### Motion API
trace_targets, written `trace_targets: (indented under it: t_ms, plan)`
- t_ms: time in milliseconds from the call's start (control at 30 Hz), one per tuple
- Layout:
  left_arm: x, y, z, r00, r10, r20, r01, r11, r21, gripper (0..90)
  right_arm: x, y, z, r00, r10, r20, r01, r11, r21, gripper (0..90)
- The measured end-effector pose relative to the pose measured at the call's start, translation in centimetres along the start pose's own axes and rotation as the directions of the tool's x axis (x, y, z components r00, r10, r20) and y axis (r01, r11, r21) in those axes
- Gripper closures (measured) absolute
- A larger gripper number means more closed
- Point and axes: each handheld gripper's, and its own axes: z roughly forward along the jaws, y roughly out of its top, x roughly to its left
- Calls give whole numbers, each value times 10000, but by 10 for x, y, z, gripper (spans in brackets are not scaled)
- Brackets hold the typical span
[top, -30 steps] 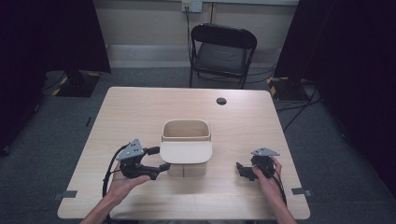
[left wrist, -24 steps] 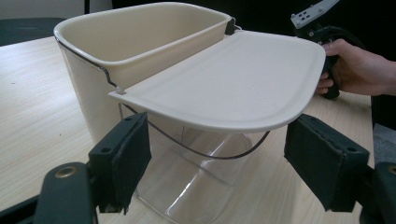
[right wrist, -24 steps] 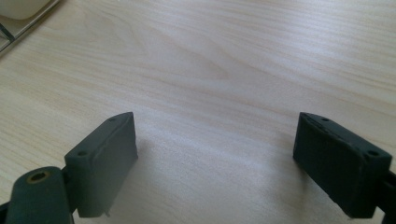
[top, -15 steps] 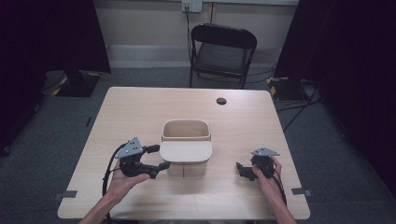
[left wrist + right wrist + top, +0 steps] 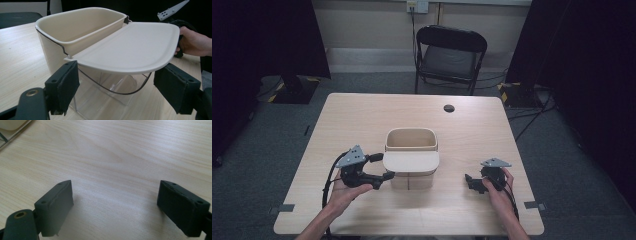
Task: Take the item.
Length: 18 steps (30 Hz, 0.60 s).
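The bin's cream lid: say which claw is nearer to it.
Left. The left claw sits right at the cream lid of the bin, its open jaws, just widened, flanking the lid's edge without touching. The right claw rests farther off on the table, jaws open.

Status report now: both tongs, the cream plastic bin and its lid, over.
Left tongs open, just been widening, lid edge between, untouched. Right tongs open, empty. Cream plastic bin upright, flat cream lid swung open level. Nothing in the way.

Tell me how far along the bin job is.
Looks done: the lid is swung out flat from the bin, which stands open. In hand: the left tool has just been opening, its pads apart from the lid. The right tool rests open over bare table. What is left I cannot tell.
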Motion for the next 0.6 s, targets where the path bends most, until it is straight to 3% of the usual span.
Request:
trace_targets:
  t_ms: [600]
  plan:
    - [3, 5, 1, 10000, 14, 78, -14, 10000, -18, 198, 0, 0, 0, 10000, -14, -13, 14, 10000, 6, 127]
